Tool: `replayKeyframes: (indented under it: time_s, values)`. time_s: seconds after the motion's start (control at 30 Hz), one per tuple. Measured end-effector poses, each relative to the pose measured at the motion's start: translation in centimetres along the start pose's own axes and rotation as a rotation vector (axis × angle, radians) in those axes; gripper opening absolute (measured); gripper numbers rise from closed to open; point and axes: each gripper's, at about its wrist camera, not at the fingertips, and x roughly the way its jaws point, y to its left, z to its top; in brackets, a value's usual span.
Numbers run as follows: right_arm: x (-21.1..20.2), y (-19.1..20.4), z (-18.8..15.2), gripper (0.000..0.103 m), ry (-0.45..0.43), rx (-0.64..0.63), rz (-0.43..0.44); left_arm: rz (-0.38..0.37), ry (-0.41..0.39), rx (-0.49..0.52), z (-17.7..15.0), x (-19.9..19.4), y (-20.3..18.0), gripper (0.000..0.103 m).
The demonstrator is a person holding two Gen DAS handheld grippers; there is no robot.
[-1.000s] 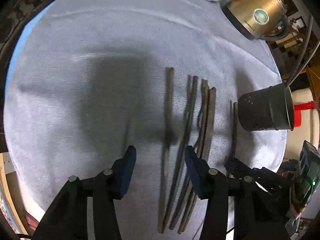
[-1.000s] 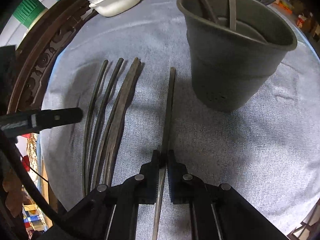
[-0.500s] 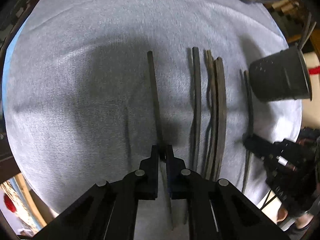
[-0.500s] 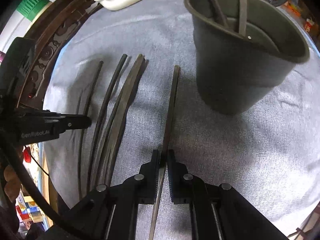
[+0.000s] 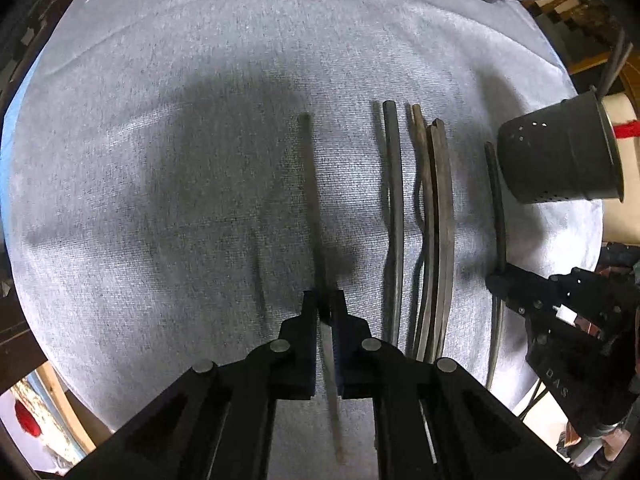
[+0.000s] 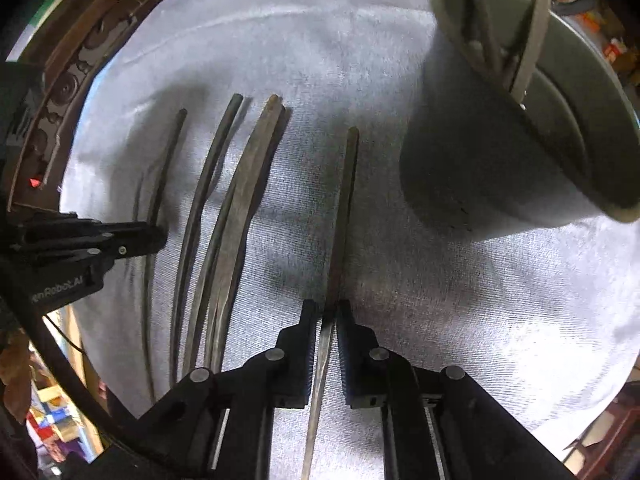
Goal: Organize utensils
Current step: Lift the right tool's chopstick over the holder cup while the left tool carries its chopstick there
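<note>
Each tool pinches one chopstick partway along its length, a sensible hold for swinging a long thin stick upright over a cup. The left tool (image 5: 329,306) is pressed together on the leftmost chopstick (image 5: 311,184), which lies apart from the rest on the grey cloth (image 5: 160,160) covering the desk. The right tool (image 6: 327,314) is clamped on the rightmost stick (image 6: 345,200), the one nearest the cup (image 6: 500,168), so its trip looks shortest. That cup stands at the far right and already holds a few sticks leaning on its rim, which marks it as the likely destination. Three loose sticks (image 5: 424,220) lie side by side between the two tools, tips pointing far, probably laid parallel so each can be picked singly.
</note>
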Motion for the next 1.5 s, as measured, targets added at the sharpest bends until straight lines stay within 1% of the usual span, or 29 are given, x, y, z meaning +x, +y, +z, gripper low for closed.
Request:
replayKeyframes:
  time_s: [0.07, 0.13, 0.2, 0.23, 0.27, 0.33, 0.37, 0.43, 0.5, 0.57, 0.63, 0.7, 0.77, 0.83, 0.87, 0.93, 1.0, 1.13, 1.3, 1.37, 1.5]
  values:
    - [-0.3, 0.4, -0.2, 0.006, -0.022, 0.001, 0.003, -0.003, -0.024, -0.013, -1.0, -0.4, 1.1, 0.006]
    - [-1.1, 1.0, -0.9, 0.006, -0.065, 0.003, 0.011, -0.019, -0.064, -0.026, -2.0, -1.2, 1.8, 0.006]
    - [-2.7, 1.5, -1.9, 0.006, -0.14, 0.003, 0.02, -0.039, -0.105, -0.042, -2.7, -2.1, 2.5, 0.006]
    - [-3.4, 1.9, -2.2, 0.006, -0.17, 0.004, 0.025, -0.046, -0.144, -0.049, -3.1, -3.0, 2.8, 0.005]
    - [-4.6, 2.1, -2.8, 0.006, -0.225, 0.005, 0.029, -0.051, -0.166, -0.054, -3.4, -3.4, 3.0, 0.005]
    - [-6.2, 2.2, -3.8, 0.006, -0.302, 0.017, 0.042, -0.068, -0.253, -0.068, -4.5, -5.3, 3.6, 0.005]
    - [-7.1, 1.9, -4.4, 0.006, -0.355, 0.038, 0.061, -0.076, -0.295, -0.074, -4.8, -6.0, 3.7, 0.005]
    - [-8.9, 1.2, -5.6, 0.006, -0.458, 0.082, 0.066, -0.062, -0.39, -0.076, -5.6, -7.8, 3.8, 0.005]
    - [-10.6, 0.0, -7.4, 0.006, -0.568, 0.144, 0.096, -0.071, -0.507, -0.089, -6.9, -9.4, 4.1, 0.005]
    - [-12.1, -0.9, -8.9, 0.006, -0.681, 0.199, 0.078, -0.057, -0.597, -0.095, -7.9, -10.3, 4.3, 0.005]
    - [-13.0, -1.6, -10.1, 0.006, -0.778, 0.227, 0.065, -0.054, -0.709, -0.097, -8.9, -11.0, 4.1, 0.005]
    - [-13.6, -2.2, -11.2, 0.006, -0.879, 0.269, 0.011, -0.027, -0.775, -0.103, -9.8, -10.8, 3.9, 0.005]
    - [-13.5, -2.6, -12.1, 0.006, -0.961, 0.302, -0.017, -0.022, -0.819, -0.108, -10.4, -10.6, 4.0, 0.005]
    - [-13.7, -3.3, -12.6, 0.006, -1.002, 0.325, -0.038, -0.016, -0.844, -0.107, -10.5, -10.1, 3.7, 0.005]
    - [-13.5, -3.5, -12.7, 0.006, -1.022, 0.333, -0.049, -0.008, -0.872, -0.101, -10.7, -10.0, 3.6, 0.005]
    - [-13.0, -3.9, -12.4, 0.006, -1.036, 0.346, -0.06, 0.013, -0.902, -0.091, -10.6, -10.0, 3.1, 0.005]
    - [-12.7, -3.9, -12.3, 0.006, -1.058, 0.337, -0.095, 0.014, -0.914, -0.091, -10.8, -9.6, 2.8, 0.005]
    - [-11.6, -3.7, -12.3, 0.006, -1.058, 0.313, -0.143, 0.029, -0.924, -0.096, -11.5, -9.6, 2.9, 0.005]
    - [-11.2, -3.6, -13.6, 0.006, -1.07, 0.297, -0.16, 0.04, -0.949, -0.084, -12.6, -10.0, 2.8, 0.006]
    - [-11.3, -3.3, -14.4, 0.007, -1.079, 0.278, -0.181, 0.041, -0.961, -0.081, -13.2, -10.2, 2.9, 0.006]
    - [-11.6, -3.3, -15.9, 0.007, -1.086, 0.275, -0.179, 0.038, -0.974, -0.08, -14.5, -10.5, 3.1, 0.006]
